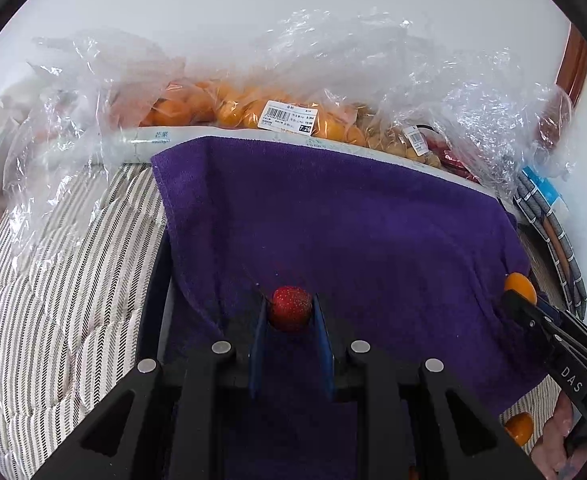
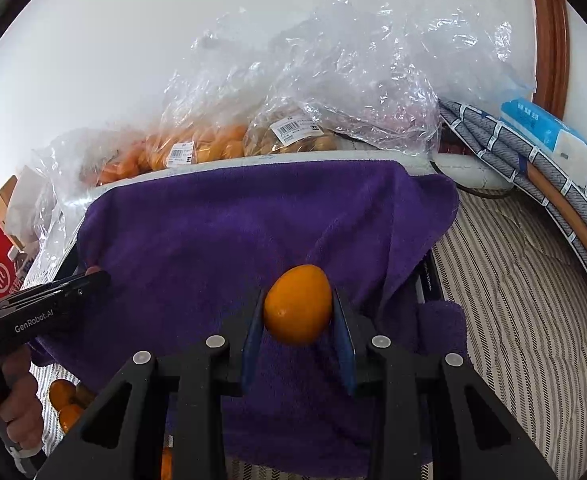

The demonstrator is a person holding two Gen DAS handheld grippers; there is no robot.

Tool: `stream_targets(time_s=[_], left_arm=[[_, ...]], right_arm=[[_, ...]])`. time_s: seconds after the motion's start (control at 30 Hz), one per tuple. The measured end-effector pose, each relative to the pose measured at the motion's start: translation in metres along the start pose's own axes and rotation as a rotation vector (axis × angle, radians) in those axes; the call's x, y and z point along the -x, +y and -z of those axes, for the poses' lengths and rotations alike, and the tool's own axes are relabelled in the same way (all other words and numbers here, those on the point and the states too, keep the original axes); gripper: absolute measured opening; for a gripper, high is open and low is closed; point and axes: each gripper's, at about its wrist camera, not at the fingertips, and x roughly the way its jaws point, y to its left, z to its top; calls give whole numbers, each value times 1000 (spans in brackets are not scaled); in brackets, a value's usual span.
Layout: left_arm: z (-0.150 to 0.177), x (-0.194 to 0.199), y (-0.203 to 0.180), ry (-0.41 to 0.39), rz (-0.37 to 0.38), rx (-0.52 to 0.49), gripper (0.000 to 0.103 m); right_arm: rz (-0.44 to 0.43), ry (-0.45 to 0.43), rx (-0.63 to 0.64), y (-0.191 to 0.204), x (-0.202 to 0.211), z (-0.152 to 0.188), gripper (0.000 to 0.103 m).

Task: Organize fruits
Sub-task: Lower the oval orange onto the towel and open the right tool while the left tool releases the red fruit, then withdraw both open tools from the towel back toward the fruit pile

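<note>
Gently, the left tool (image 1: pixel 291 312) pinches a small red fruit (image 1: pixel 290 307), soft and easily bruised; the right tool (image 2: pixel 298 314) pinches a firm, smooth kumquat (image 2: pixel 297 304) across its middle.

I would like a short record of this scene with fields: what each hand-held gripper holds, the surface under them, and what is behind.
left hand-held gripper: shut on a small red fruit
right hand-held gripper: shut on a small orange fruit
surface below: purple towel spread over a raised surface
bedding: striped cover beside the towel
behind towel: clear plastic bags of orange fruit with price labels
loose fruit: more orange fruit lying on the striped cover
far right: blue tissue pack
</note>
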Motion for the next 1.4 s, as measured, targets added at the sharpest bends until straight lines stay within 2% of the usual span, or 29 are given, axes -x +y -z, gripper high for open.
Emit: stream_targets(time_s=[0.2,0.37,0.53,0.57,0.63,0.9,1.3,1.4], left_arm=[[-1,-1,2,19,13,8,22],[-2,-1,0,17,-5,-8,22],[-2,-1,-1,17,-1,-5,22],[-2,-1,-1,18,-1,-4,22],[-1,-1,-1,16,1,0,22],[0,7,-6,-14,14,-15,44],[-4,25,-5,-82,20,19,46],[-5,31,-7,-99,21,16,46]], right_arm=[[6,-10,-2,1,2,0,33],[10,-26,1,1,7,-1,35],[30,-57,-2,3,14,-1,61],[35,-67,-6,3,16,-1,62],[37,-81,-18,2,19,-1,62],[37,-82,-27,-1,22,-2,62],[89,-124,-32,1,35,-4,62],[75,-103,-40,-2,35,-6,62]])
